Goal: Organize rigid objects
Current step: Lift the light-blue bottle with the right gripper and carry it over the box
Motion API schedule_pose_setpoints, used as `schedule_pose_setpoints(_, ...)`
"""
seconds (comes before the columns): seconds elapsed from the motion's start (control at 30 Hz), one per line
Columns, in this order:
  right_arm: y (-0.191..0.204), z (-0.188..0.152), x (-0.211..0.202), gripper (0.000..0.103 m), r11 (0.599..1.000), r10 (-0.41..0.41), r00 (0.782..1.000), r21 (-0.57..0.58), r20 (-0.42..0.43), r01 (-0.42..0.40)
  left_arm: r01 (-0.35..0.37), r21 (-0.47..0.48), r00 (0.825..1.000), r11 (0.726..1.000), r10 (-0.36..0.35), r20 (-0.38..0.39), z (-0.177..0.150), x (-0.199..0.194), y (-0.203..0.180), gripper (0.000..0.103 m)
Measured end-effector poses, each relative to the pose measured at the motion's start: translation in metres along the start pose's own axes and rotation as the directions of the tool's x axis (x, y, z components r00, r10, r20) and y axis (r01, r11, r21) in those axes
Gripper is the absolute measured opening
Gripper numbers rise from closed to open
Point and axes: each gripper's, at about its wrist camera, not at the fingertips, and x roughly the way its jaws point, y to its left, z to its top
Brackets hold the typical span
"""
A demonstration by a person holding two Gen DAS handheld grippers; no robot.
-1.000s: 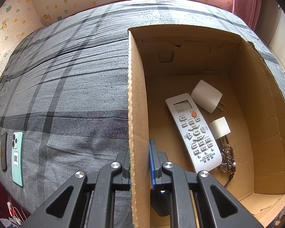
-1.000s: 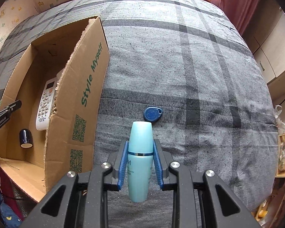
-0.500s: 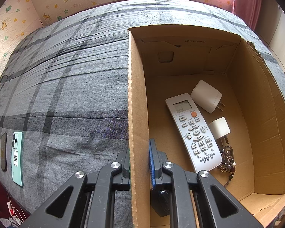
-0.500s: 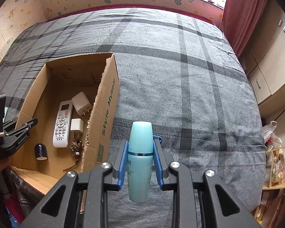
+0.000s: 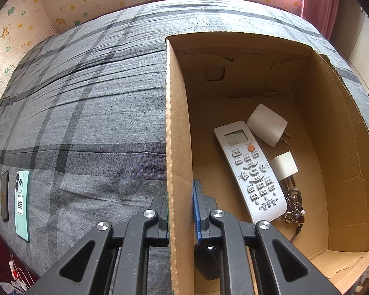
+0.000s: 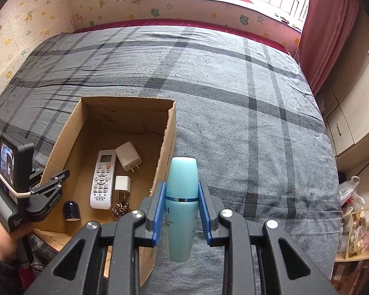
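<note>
A bed (image 6: 233,93) with a grey plaid cover fills both views. An open cardboard box (image 6: 168,132) sits on it toward the near left side, as the right wrist view shows it, with its long wall running away from the camera. In the left wrist view, a mint-green phone (image 5: 22,204) lies back up on the cover near the bed's near left edge, well apart from the box, and a dark slim object (image 5: 4,202), too narrow to identify, lies just beside the phone on its outer side.
</note>
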Motion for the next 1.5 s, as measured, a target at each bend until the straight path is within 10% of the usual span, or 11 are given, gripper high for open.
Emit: schedule_pose_setpoints(1.5, 0.124, -0.021, 0.1, 0.027, 0.983, 0.133, 0.967, -0.099, -0.217, -0.158, 0.017, -0.005, 1.0, 1.0, -0.017, 0.001, 0.001, 0.0, 0.002, 0.014)
